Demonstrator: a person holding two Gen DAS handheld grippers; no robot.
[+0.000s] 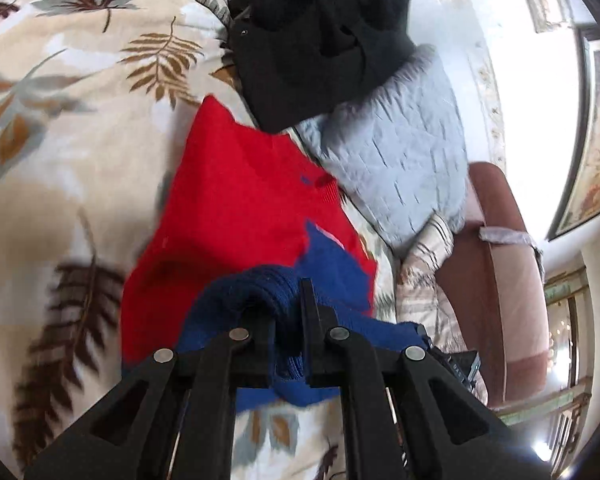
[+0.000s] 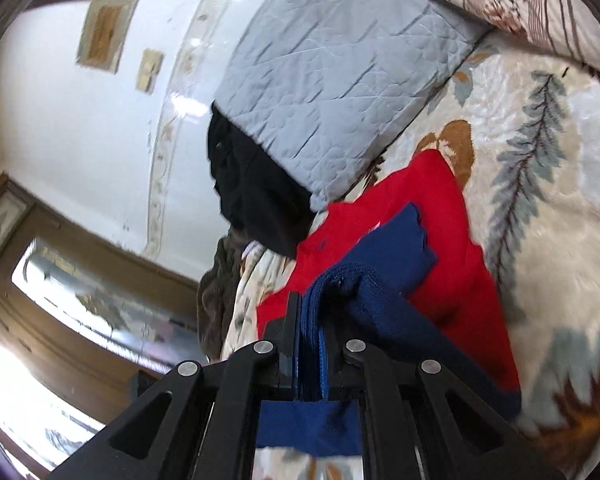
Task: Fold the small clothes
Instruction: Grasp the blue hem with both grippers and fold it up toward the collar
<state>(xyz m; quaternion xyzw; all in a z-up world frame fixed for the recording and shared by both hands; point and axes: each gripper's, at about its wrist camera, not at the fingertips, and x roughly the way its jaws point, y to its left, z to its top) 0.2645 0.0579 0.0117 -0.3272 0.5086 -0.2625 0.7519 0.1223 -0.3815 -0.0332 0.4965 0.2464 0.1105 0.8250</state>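
Fingers of the left gripper are drawn close together at the lower centre of the left wrist view, pinching a bunched ribbed edge of the blue knit garment, which humps up between and over them; the right gripper is likewise nearly closed at the lower centre of its own view, with several stacked layers of the same blue cloth pressed flat between its two jaws. From both grips the blue garment runs outward and lies over a red garment, which spreads flat on the leaf-patterned bedspread across the middle of each frame. Beyond the red one, toward the top of the left view, a black garment sits crumpled against a pale blue quilted pillow; a reddish-brown headboard or chair shows at the right edge. I judge the blue piece to be light, soft and limp, with a knit that stretches and sags, so it will droop wherever it is unsupported and will not hold a crease by itself. The thick ribbed hem looks the surest place to take hold, since it gives the jaws bulk to bite; grips at two corners, kept level and taut, should lay the fold down straight. Slipping seems unlikely, but layers may shift against each other.
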